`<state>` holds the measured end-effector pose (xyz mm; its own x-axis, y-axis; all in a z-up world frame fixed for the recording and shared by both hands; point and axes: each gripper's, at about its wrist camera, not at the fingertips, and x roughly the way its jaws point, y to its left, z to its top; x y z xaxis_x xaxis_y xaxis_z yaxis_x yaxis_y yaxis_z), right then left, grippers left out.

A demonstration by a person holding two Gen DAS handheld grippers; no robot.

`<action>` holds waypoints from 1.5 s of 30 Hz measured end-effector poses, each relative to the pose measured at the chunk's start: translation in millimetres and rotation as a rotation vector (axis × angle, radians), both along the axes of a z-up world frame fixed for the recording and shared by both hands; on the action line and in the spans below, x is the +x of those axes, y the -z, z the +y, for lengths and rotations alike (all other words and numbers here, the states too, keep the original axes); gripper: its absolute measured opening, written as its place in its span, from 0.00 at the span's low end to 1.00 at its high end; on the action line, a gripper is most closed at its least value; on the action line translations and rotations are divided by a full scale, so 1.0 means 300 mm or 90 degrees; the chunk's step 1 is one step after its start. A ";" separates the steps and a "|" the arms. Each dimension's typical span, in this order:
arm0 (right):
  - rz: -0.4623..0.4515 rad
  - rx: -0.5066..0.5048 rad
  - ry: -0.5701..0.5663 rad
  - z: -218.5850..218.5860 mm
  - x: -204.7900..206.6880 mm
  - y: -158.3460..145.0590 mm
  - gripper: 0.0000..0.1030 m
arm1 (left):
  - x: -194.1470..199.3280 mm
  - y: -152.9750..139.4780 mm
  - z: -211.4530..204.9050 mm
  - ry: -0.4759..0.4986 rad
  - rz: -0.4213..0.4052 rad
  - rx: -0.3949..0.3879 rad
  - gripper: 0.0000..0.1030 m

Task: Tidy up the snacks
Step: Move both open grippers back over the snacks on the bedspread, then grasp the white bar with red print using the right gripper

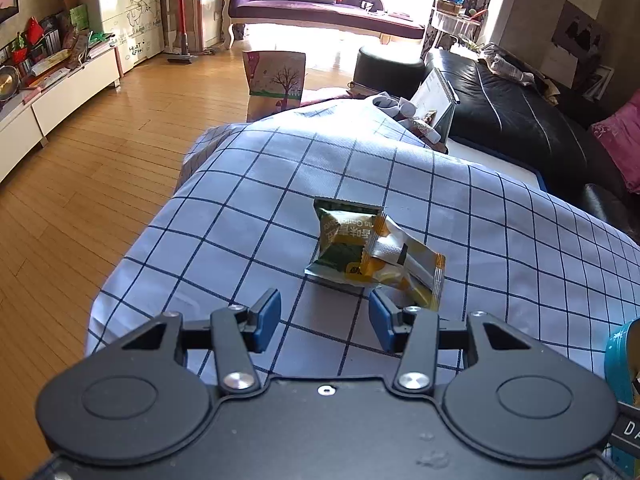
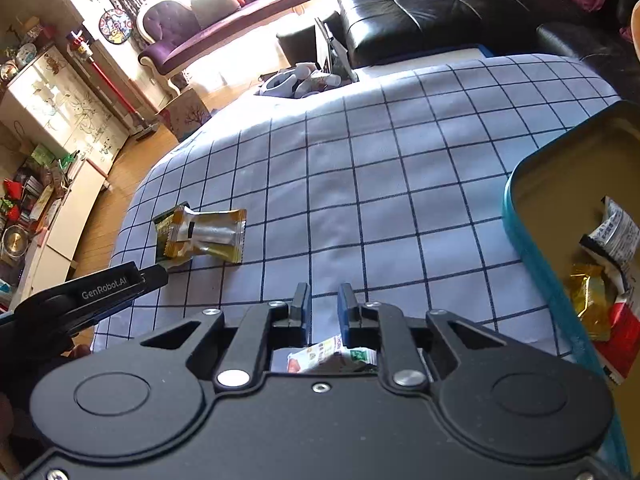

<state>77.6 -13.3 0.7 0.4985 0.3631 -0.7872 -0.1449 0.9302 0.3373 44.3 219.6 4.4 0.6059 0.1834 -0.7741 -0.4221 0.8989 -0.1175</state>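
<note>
Two snack packets overlapping at mid-frame of the left wrist view: a yellow packet (image 1: 404, 270) lying partly across a green packet (image 1: 344, 236), both resting on the checked cloth (image 1: 248, 216) over the worktop. Just below them, at lower centre, the left gripper (image 1: 324, 316) with jaws apart and nothing between them, squared up to the near edge of the pair, probably lined up so for a pick. In the right wrist view, at lower centre, the right gripper (image 2: 323, 304) with jaws nearly together; a small white-and-green packet (image 2: 332, 356) visible behind the fingers, under the body; cannot tell whether clamped or merely lying beneath. At right edge, a teal tin (image 2: 532, 240), lid off, already holding several wrappers — likely the collecting place, kept close to the right side. Farther off, upper frame: black sofa (image 2: 440, 12), purple chaise (image 1: 320, 8).
</note>
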 end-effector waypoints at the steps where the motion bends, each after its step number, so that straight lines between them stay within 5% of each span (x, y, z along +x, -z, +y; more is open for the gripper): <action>1: 0.013 0.006 -0.014 -0.003 0.001 0.001 0.28 | -0.001 0.001 0.003 -0.001 0.000 -0.004 0.48; 12: 0.072 -0.032 -0.152 0.022 -0.023 0.022 0.28 | -0.004 -0.001 0.002 -0.008 -0.003 0.016 0.48; 25: 0.025 -0.040 -0.031 0.047 0.019 0.064 0.29 | 0.000 0.005 -0.021 0.007 -0.001 0.017 0.49; 36: -0.003 -0.089 -0.013 0.108 0.011 0.073 0.40 | -0.011 0.011 0.012 -0.003 -0.002 0.027 0.49; 45: -0.039 -0.136 0.012 0.152 -0.014 0.088 0.38 | -0.019 0.014 0.065 -0.028 -0.004 0.006 0.48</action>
